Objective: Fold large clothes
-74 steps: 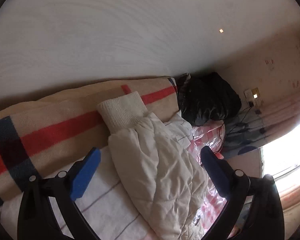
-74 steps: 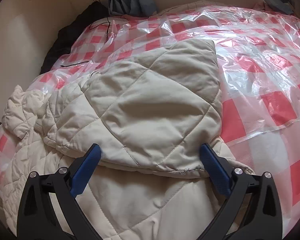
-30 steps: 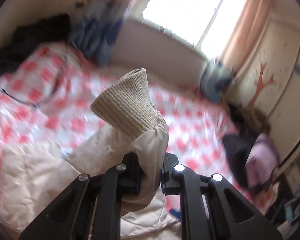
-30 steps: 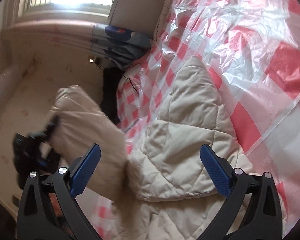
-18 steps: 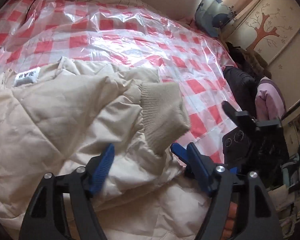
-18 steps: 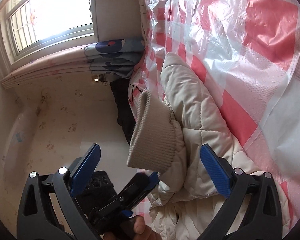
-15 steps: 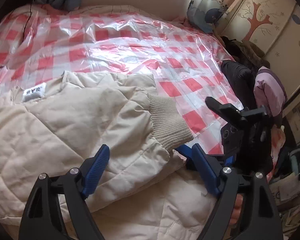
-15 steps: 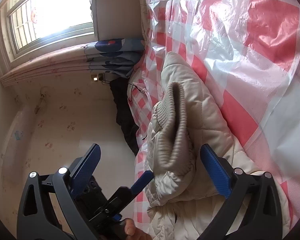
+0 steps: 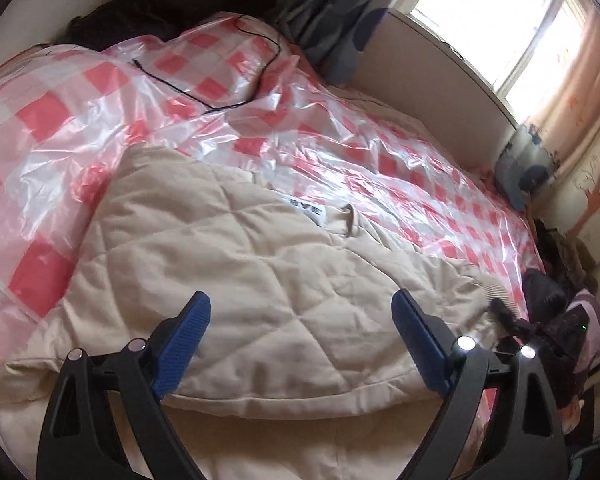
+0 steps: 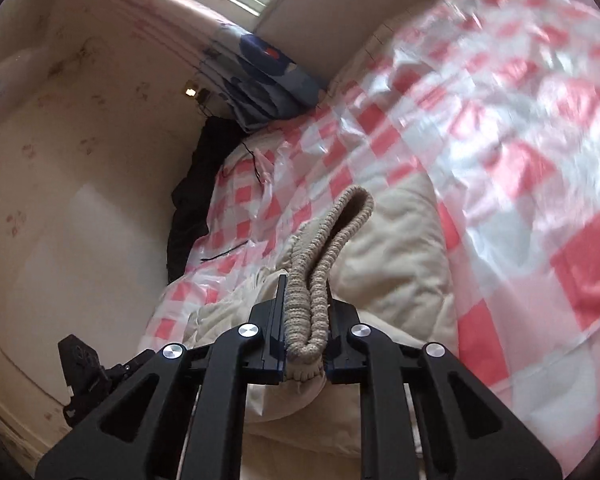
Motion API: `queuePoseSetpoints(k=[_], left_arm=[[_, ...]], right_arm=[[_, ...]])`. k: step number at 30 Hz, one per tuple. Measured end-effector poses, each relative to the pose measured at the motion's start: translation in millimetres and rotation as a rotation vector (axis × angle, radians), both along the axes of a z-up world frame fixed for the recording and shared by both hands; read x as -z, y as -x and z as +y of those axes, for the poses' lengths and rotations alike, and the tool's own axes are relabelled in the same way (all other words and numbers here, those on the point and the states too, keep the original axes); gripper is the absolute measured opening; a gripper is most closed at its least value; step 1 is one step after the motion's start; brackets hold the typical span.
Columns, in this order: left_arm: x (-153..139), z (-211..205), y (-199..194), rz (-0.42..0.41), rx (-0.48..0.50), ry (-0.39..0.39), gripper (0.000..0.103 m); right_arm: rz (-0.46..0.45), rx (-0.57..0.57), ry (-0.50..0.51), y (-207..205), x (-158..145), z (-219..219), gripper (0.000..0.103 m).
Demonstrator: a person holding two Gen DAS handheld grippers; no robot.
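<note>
A cream quilted jacket [image 9: 236, 280] lies spread on a bed covered with red-and-white checked plastic [image 9: 100, 100]. My left gripper [image 9: 300, 332] is open and empty, just above the jacket's folded body. My right gripper [image 10: 304, 320] is shut on the jacket's ribbed knit cuff [image 10: 332, 240] and holds the sleeve end up over the jacket [image 10: 400, 264]. The right gripper also shows in the left wrist view [image 9: 516, 324] at the jacket's right side. The left gripper shows in the right wrist view [image 10: 84, 372] at the lower left.
A dark heap of clothes [image 9: 172, 0] and a black cable [image 9: 240, 80] lie at the bed's far left. Blue-patterned pillows [image 9: 340, 36] lean by the headboard under a bright window [image 9: 512, 24]. Dark bags [image 9: 560, 300] sit beside the bed at right.
My left gripper let go of the sleeve cuff and pulled back over the jacket body. My right gripper closed on the cuff and now holds it.
</note>
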State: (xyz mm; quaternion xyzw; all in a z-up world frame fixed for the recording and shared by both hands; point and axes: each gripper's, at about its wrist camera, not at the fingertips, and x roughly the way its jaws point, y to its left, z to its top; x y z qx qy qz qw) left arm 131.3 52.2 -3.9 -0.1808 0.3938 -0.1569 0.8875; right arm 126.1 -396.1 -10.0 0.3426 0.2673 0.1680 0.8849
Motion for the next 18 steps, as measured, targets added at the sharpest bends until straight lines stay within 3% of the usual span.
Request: queuePoseSetpoints(k=[3,9,11,13,15,18], left_arm=[[-6.5,22.9,-4.1,-0.048,-0.049,0.002,0.088],[22.3,40.0,-18.9,0.068,-0.113,0.004,0.088],[31.6,36.3,-22.1,0.086,-0.104,-0.029,0.088],[39.5,31.3,-26.2,0.097,-0.111,-0.119,0.088],[53.3,24.5,-31.9,0.129,-0.092,-0.201,0.089],[59.6,17.6,-31.4,0.131,-0.067,-0.258,0.089]], right_arm=[[-0.099,0.009,0.105,6.3,-29.6,10.0,0.013],[0.105,0.127,-0.007,-1.9,31.1,-32.5,0.012],[0.083,0.12,-0.005,3.7,26.4,-29.3,0.013],[0.051,0.095,0.092,5.0,11.4,-14.2,0.012],[0.148,0.09,0.122,-2.8,30.3,-13.7,0.013],[0.302,0.101,0.01,-10.0,72.6,-29.5,0.015]])
